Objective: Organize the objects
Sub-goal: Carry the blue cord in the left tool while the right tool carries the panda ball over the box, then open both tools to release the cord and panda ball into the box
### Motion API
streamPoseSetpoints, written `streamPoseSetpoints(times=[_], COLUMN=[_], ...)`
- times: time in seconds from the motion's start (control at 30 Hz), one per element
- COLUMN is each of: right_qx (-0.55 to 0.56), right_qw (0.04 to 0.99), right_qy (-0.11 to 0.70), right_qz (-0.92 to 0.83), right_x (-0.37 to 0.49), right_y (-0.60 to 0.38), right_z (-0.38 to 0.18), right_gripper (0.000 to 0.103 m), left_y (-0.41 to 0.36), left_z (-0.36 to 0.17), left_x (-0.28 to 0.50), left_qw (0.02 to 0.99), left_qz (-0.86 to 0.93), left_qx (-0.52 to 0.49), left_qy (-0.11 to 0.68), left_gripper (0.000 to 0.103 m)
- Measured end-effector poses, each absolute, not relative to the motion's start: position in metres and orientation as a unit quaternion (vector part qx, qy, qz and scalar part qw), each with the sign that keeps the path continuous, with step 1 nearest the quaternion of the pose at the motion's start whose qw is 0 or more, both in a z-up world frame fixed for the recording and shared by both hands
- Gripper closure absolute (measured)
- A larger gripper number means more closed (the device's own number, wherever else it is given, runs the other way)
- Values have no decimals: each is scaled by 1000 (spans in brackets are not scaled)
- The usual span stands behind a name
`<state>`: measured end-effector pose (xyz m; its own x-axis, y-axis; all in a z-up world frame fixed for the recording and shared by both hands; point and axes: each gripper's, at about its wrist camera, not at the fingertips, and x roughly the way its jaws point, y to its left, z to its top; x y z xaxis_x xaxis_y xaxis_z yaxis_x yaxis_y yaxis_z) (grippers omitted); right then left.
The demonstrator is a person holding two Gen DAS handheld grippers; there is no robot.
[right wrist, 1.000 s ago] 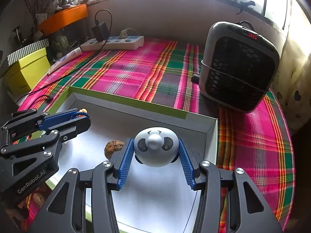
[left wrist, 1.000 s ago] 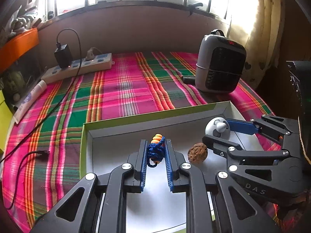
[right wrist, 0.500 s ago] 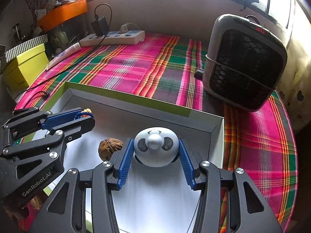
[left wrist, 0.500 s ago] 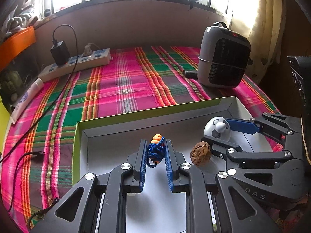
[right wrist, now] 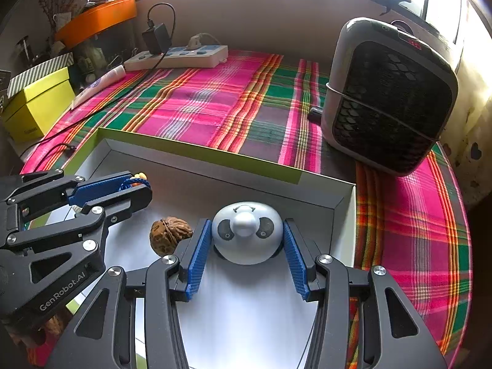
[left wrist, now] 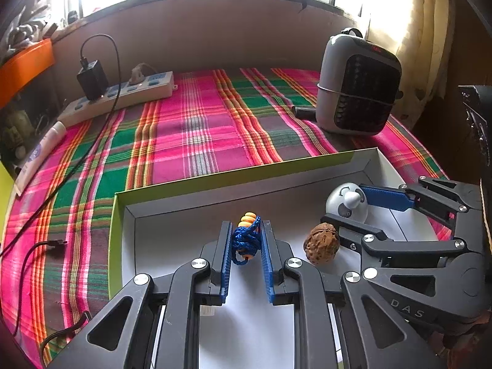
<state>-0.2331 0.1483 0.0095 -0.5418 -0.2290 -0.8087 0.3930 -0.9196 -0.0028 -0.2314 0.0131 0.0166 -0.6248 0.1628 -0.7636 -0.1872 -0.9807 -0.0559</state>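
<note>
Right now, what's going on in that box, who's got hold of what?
Both claws are over the white tray with green outer walls, on the plaid cloth. The left claw is shut on a blue cord charm with orange beads. The right claw is shut on a round panda figure. A walnut lies loose on the tray floor between them, gripped by neither.

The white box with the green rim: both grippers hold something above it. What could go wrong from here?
1. The brown wrinkled walnut lies in the white box with the green rim, close beside the right gripper; lowering may knock it.
2. The round white panda toy may roll once released.
3. The blue knotted cord with orange beads may snag on the left gripper's ridged pads.
</note>
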Motion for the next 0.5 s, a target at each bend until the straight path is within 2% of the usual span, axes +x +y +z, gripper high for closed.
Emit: streamPoseSetpoints(times=[0.5], right_qx=[440], right_qw=[180], right_qy=[82], right_qz=[-876], right_x=[-231], right_y=[148], right_z=[13], right_gripper=[55], left_y=[13], left_z=[17], left_x=[-230], left_qw=[96], left_qz=[900], left_qx=[-424], left_qy=[18], left_gripper=[78])
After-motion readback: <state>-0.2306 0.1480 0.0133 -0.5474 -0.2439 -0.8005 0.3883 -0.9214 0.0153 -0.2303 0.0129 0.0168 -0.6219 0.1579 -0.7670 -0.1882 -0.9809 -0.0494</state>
